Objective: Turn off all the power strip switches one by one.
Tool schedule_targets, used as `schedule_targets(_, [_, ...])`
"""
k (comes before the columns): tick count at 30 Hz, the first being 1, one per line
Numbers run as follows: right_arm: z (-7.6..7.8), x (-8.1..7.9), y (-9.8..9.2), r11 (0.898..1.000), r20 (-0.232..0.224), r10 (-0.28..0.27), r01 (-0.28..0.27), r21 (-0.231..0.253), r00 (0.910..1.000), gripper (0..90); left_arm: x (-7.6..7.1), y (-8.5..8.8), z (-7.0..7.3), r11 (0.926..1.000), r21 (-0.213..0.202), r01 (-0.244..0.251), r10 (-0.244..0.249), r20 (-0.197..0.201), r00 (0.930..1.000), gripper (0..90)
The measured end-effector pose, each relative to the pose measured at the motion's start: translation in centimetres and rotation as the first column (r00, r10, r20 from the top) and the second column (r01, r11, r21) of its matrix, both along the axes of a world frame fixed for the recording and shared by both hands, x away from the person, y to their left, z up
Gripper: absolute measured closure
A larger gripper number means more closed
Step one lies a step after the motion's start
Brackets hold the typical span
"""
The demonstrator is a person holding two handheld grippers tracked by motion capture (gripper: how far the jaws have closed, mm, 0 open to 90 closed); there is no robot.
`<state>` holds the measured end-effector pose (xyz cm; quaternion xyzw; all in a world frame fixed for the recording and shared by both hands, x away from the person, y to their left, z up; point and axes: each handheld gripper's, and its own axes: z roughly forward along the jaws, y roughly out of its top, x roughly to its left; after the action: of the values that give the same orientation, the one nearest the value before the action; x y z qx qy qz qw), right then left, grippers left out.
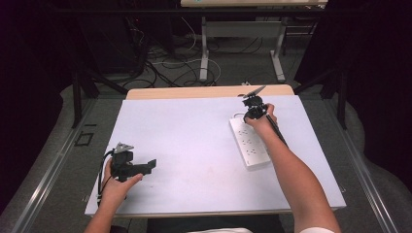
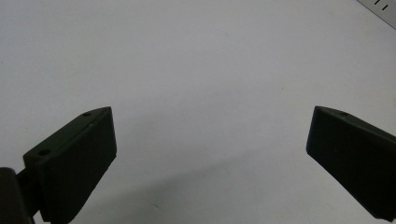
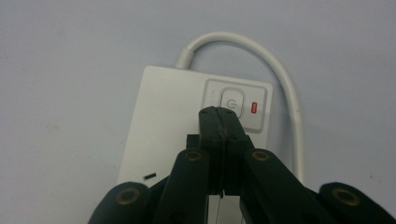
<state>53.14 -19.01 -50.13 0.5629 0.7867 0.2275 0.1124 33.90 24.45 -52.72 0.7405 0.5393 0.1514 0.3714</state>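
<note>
Closest to the person, at the near left of the table [image 1: 194, 141], the left gripper [image 1: 151, 166] sits low over the pale tabletop in the left hand [image 1: 116, 187], pointing toward the middle of the table. Its own view shows the two black jaws standing wide apart with nothing between them, bare white surface beneath, and a corner of the power strip [image 2: 380, 8] at the upper right edge, well away.

Further out on the right side, the person's right forearm [image 1: 296, 179] stretches across the table to the right gripper [image 1: 253, 112], which is held over the far end of the white power strip [image 1: 248, 141]. The strip lies flat on the table, its long side running away from the person, with rows of sockets facing up.

Seen along the right gripper [image 3: 219, 112], the jaws are pressed together, nothing caught between them, and their joined tip is at the lower edge of the strip's power button [image 3: 232, 102]; whether it actually touches cannot be told. Just beside the button, a small red indicator light [image 3: 254, 108] glows. Beyond that end, the strip's white cable [image 3: 261, 51] leaves the casing and loops round to the right.

Past the table's far wooden edge [image 1: 209, 92], cables [image 1: 165, 68] lie on the floor among the legs of another table [image 1: 204, 48].
</note>
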Motion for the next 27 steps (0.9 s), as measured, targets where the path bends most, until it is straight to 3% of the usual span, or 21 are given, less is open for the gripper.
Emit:
schedule_targets(4, [0.1,-0.4,-0.2,1.000,-0.034,0.007,-0.007,0.010,0.9994,90.0,0.0,0.0,0.0,1.0000,0.001,-0.004,0.004,0.004,1.0000,1.8])
schedule_targets(6, [0.1,-0.7,-0.3,1.000,-0.047,0.026,-0.027,-0.016,0.9986,90.0,0.0,0.0,0.0,1.0000,0.000,-0.004,0.004,0.004,1.0000,1.8])
schedule_targets(10, [-0.1,-1.1,-0.4,0.999,-0.047,0.033,-0.033,-0.009,0.9984,90.0,0.0,0.0,0.0,1.0000,0.007,0.004,-0.004,0.009,1.0000,1.8])
schedule_targets(11, [0.0,-1.2,-0.4,0.999,-0.073,0.030,-0.032,-0.025,0.9969,90.0,0.0,0.0,0.0,1.0000,0.004,0.000,0.000,0.011,0.9999,1.8])
schedule_targets(13, [-0.2,-1.4,-0.7,0.999,-0.079,0.035,-0.037,-0.025,0.9963,90.0,0.0,-0.1,0.0,1.0000,-0.002,-0.004,0.004,0.009,1.0000,1.8])
schedule_targets(17, [-0.4,-1.7,-0.8,0.999,-0.065,0.037,-0.038,-0.018,0.9972,90.0,0.1,-0.1,-0.1,1.0000,0.008,0.002,-0.003,0.008,1.0000,1.8])
schedule_targets(25, [0.0,-1.9,-1.6,0.999,-0.088,0.018,-0.021,-0.033,0.9960,90.0,0.1,-0.1,0.0,0.9998,0.018,0.008,-0.008,0.000,1.0000,1.8])
schedule_targets(27, [-0.2,-1.9,-1.8,1.000,-0.068,0.023,-0.024,-0.013,0.9974,90.0,0.1,-0.1,0.0,0.9998,0.019,0.009,-0.009,0.000,1.0000,1.8])
